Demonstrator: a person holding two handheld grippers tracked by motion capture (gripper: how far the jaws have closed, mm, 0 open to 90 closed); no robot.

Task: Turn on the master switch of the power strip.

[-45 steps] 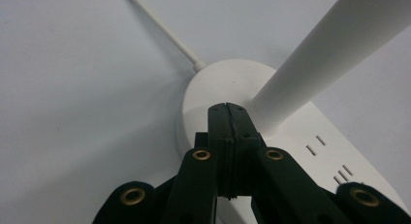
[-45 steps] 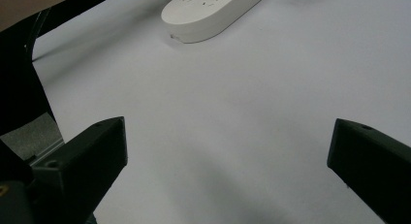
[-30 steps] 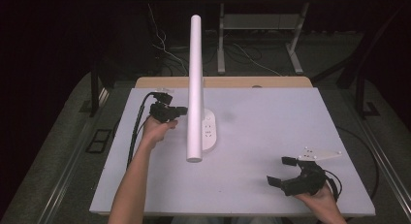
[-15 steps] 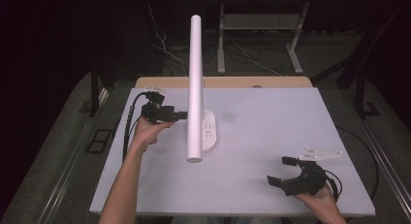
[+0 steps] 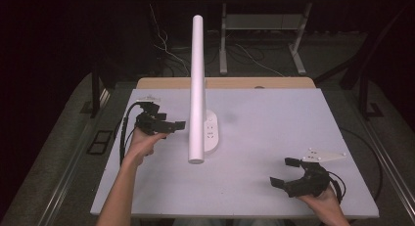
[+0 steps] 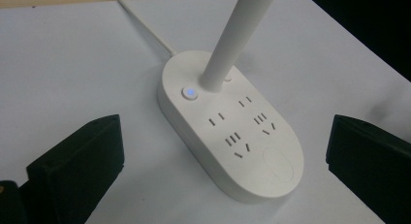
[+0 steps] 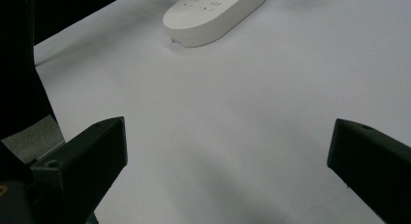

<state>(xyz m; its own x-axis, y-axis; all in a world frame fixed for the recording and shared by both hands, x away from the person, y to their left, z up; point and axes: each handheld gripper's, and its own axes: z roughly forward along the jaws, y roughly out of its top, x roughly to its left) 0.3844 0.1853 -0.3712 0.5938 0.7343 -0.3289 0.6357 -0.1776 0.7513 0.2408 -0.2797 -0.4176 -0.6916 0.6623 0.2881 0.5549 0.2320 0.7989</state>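
Hovering left gripper (image 5: 171, 125) just left of white oval socket-base lamp (image 6: 232, 132), jaws just spread, empty | right gripper (image 5: 288, 173) jaws spread, bare desk (image 5: 274, 118) between | left gripper has backed off the lamp.

Both black tools (image 5: 178, 124) (image 5: 285, 173) trail black cables; the right bears a grey three-cornered plate.

Even light from overhead falls on my flat pale grey table top (image 5: 274, 138), while the room around it lies almost black. Soft faint shadows sit beside the white oval plastic socket base (image 6: 232, 136), whose small round button glows blue. My black jaws, nearest the lens, look blurred. No strong glare.
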